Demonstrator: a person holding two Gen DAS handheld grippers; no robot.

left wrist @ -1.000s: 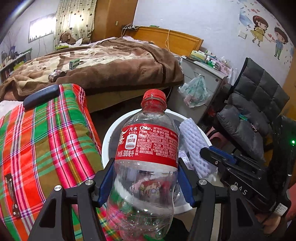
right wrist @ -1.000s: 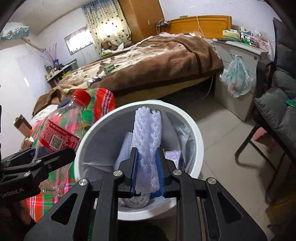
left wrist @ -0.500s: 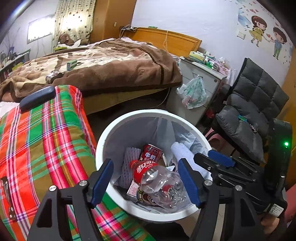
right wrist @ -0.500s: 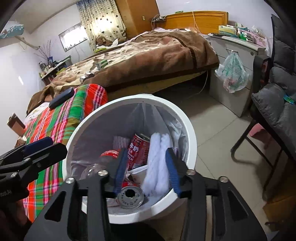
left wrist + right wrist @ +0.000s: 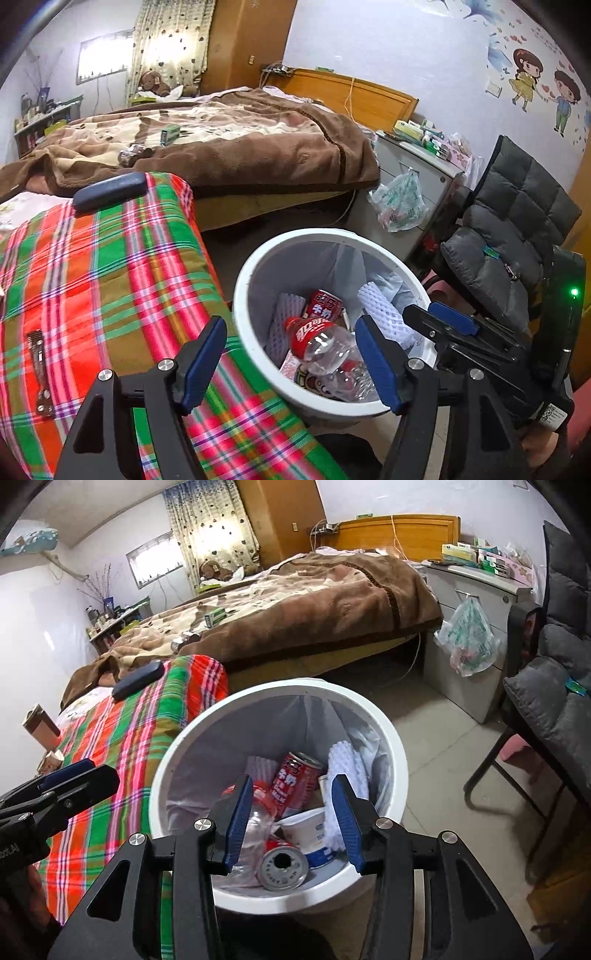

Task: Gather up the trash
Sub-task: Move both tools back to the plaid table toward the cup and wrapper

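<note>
A white trash bin (image 5: 242, 295) (image 5: 399, 760) with a liner stands on the floor beside the plaid-covered surface. Inside lie a clear cola bottle with a red label (image 5: 321, 339) (image 5: 258, 805), a red can (image 5: 325, 306) (image 5: 295, 779), white foam netting (image 5: 380, 310) (image 5: 349, 768), a yogurt cup (image 5: 306, 827) and a can end-on (image 5: 282, 867). My left gripper (image 5: 291, 362) is open and empty above the bin's near left rim. My right gripper (image 5: 291, 819) is open and empty over the bin; it also shows in the left wrist view (image 5: 450, 325).
A red and green plaid cloth (image 5: 92, 295) (image 5: 122, 738) covers the surface left of the bin, with a dark case (image 5: 109, 190) on it. A bed with a brown blanket (image 5: 240, 147) lies behind. A grey padded chair (image 5: 509, 236) and a cabinet with a hanging bag (image 5: 467, 642) stand right.
My left gripper opened and the cola bottle dropped into the bin. My right gripper opened and the foam netting fell in. Both grippers have drawn back a little.
</note>
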